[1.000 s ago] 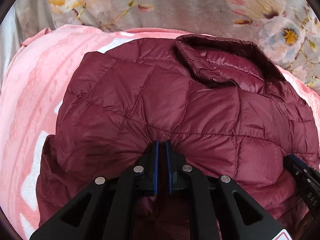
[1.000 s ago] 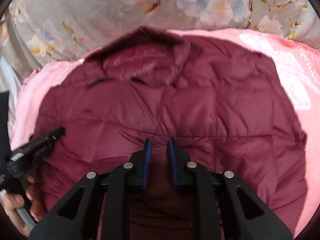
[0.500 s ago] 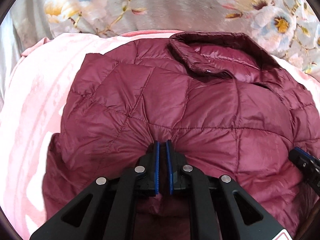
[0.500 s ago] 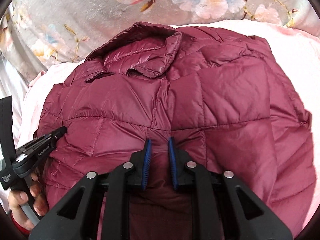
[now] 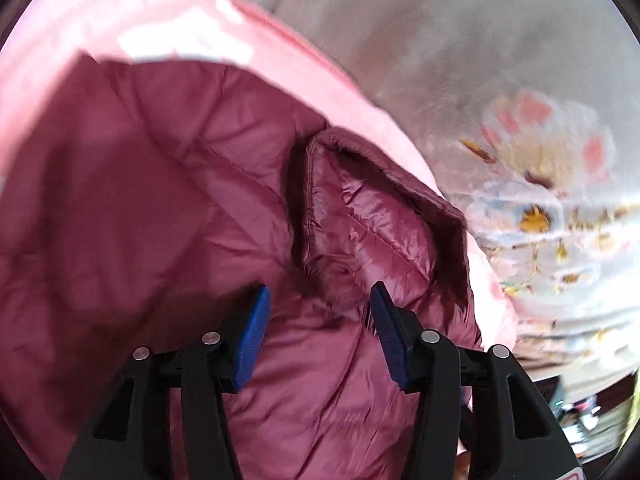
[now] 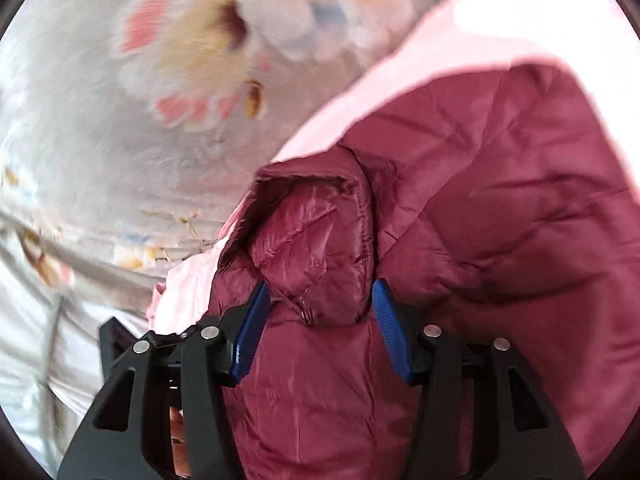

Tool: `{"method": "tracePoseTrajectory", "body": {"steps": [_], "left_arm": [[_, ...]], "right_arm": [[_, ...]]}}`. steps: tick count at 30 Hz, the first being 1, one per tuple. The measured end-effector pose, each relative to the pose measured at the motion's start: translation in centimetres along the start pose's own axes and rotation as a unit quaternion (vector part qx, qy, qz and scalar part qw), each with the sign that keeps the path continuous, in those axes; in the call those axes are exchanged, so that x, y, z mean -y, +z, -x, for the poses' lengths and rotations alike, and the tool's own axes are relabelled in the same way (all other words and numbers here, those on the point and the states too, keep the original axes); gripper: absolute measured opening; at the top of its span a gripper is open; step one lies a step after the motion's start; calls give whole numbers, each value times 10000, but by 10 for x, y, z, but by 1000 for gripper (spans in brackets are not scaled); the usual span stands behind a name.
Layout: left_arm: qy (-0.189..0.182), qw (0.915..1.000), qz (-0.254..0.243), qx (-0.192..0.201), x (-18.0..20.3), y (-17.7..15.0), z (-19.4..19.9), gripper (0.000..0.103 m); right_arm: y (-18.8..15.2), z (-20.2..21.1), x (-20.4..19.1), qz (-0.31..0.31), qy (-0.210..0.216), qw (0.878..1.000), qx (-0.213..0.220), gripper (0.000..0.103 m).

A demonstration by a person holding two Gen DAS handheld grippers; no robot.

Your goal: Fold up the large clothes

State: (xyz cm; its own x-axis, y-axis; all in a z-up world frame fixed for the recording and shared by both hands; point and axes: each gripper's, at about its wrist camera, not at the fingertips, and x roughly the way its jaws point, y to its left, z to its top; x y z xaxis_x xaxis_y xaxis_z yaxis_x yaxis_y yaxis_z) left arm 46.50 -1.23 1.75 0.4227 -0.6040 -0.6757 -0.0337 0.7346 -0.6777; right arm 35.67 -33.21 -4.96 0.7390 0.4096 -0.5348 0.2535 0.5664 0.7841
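Both tools gape wide, holding nothing: left tool (image 5: 318, 320) and right tool (image 6: 318, 318) hover above the quilted maroon puffer jacket (image 5: 160, 220). Its glossy stand-up collar (image 5: 360, 220) sits at twelve o'clock of each, the right tool looking nearer.

Bright, motion-blurred, overexposed top, dark fisheye corners

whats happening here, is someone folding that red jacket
Yes. A person holds a two-finger tool in each hand over a maroon quilted puffer jacket lying on a pink blanket, itself on a grey floral sheet. Both the left tool and the right tool are open, gripping nothing, and each points toward the jacket's collar. The views are motion-blurred, so how far the fold has got is hard to judge.
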Motion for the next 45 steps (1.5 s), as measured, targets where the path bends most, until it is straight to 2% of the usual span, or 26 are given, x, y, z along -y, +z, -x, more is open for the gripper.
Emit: {"method": "tracePoseTrajectory", "body": {"steps": [3, 4, 5, 6, 7, 9, 10, 12, 14, 17, 21, 25, 29, 33, 35, 38, 42, 44, 45], "left_arm": [[-59, 10000, 42, -65, -2, 5, -16, 49], [-20, 9999, -25, -110, -1, 7, -22, 42], [57, 9997, -144, -163, 1, 7, -26, 31], [101, 9991, -308, -273, 3, 5, -30, 7], [140, 9985, -422, -334, 5, 3, -31, 7], [304, 9964, -742, -256, 10, -3, -26, 7], [461, 9937, -1010, -180, 14, -6, -21, 6], [525, 9902, -1293, -96, 14, -11, -13, 7], [547, 9876, -1465, -124, 12, -18, -15, 7], [808, 9800, -1820, -25, 10, -29, -29, 8], [713, 9767, -2013, 224, 5, -36, -32, 12], [600, 9784, -1962, 243, 0, -33, -33, 13], [758, 9744, -2103, 236, 8, -38, -17, 15], [869, 9661, -2388, 442, 22, -31, 17, 14], [995, 9625, -2452, 598, 36, -17, 27, 14], [967, 9671, -2199, 833, 61, 15, 25, 14], [1037, 9690, -1887, 1210, 86, 54, 11, 14], [1088, 9724, -1710, 1160, 90, 65, -6, 14], [1088, 9756, -1617, 1009, 89, 69, -19, 14]], "right_arm": [[-2, -11, 5, -191, 28, 9998, -50, 47], [-2, -13, 5, -158, 39, 9998, -71, 42], [-2, -15, 2, -61, 46, 9999, -117, 36], [-2, -17, 0, 48, 37, 9998, -193, 14], [-2, -18, -6, 279, -23, 9992, -286, 10], [-6, -12, -18, 821, -364, 9957, -240, 8], [-9, -5, -28, 1288, -652, 9894, -137, 8], [-16, 1, -35, 1851, -1078, 9768, -5, 7], [-20, -5, -33, 2036, -1289, 9705, -80, 7], [-32, -27, -28, 2362, -1683, 9569, -130, 7], [-45, -33, -31, 2776, -1952, 9406, 75, 7], [-42, -31, -28, 2648, -1814, 9471, 19, 7], [-33, -7, -21, 2193, -1524, 9635, -206, 14], [-20, 25, -33, 2123, -1398, 9671, 76, 17], [0, 27, -48, 2069, -1315, 9691, 271, 17], [43, 12, -72, 1779, -1077, 9762, 610, 17], [78, -12, -82, 1323, -845, 9830, 952, 17], [84, -28, -86, 1351, -963, 9814, 965, 17], [85, -37, -87, 1430, -1073, 9798, 895, 17]]}}
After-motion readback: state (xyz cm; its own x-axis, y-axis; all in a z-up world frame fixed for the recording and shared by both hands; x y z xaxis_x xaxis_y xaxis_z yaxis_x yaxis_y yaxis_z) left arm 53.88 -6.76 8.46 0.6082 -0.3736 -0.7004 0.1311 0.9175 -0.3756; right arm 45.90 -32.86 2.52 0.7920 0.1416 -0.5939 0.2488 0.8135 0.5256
